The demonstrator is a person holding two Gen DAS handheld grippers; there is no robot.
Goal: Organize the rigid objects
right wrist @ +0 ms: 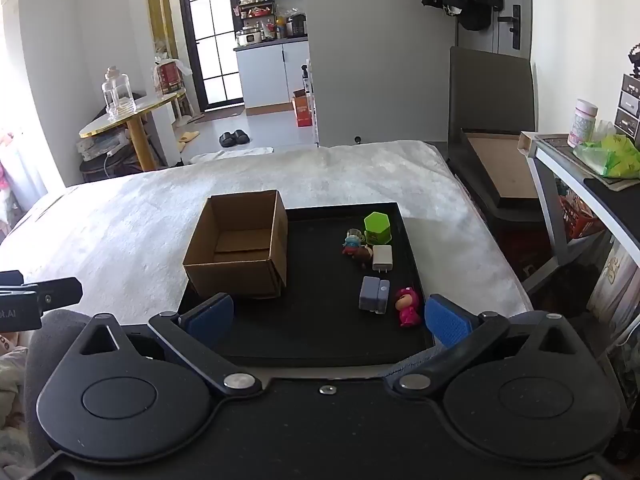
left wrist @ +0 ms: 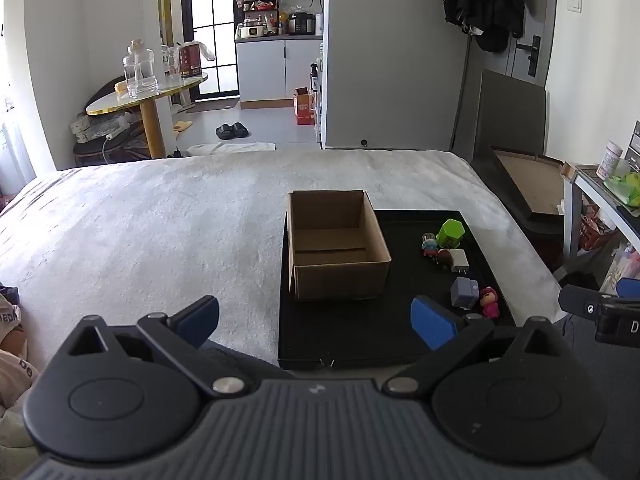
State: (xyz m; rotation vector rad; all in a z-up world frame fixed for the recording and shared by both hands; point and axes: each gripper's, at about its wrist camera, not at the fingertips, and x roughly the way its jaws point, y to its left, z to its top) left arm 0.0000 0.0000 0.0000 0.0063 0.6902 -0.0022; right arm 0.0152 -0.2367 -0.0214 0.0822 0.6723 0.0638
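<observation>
On a pale blanket-covered bed sits a black tray, and on its left part stands an open cardboard box, empty as far as I can see into it. To the box's right, on the tray, lie the small rigid things I am to sort: a green hexagonal block at the far end, a little blue-and-red figurine just beside it, a brown figurine touching a white plug adapter, and nearer to me a grey-blue adapter with a pink figurine just beside it. My right gripper hangs over the tray's near edge, jaws spread wide and holding nothing; the pink figurine lies just inside its right finger. My left gripper also stands wide and empty, hovering over the tray's near left corner, in front of the box. I judge the task to be at its very start, since nothing is in the box: the step in hand is the first pick. The next move, I think, calls for lowering the right gripper over the pink figurine or the grey-blue adapter and closing squarely on one alone, without nudging its neighbour.
</observation>
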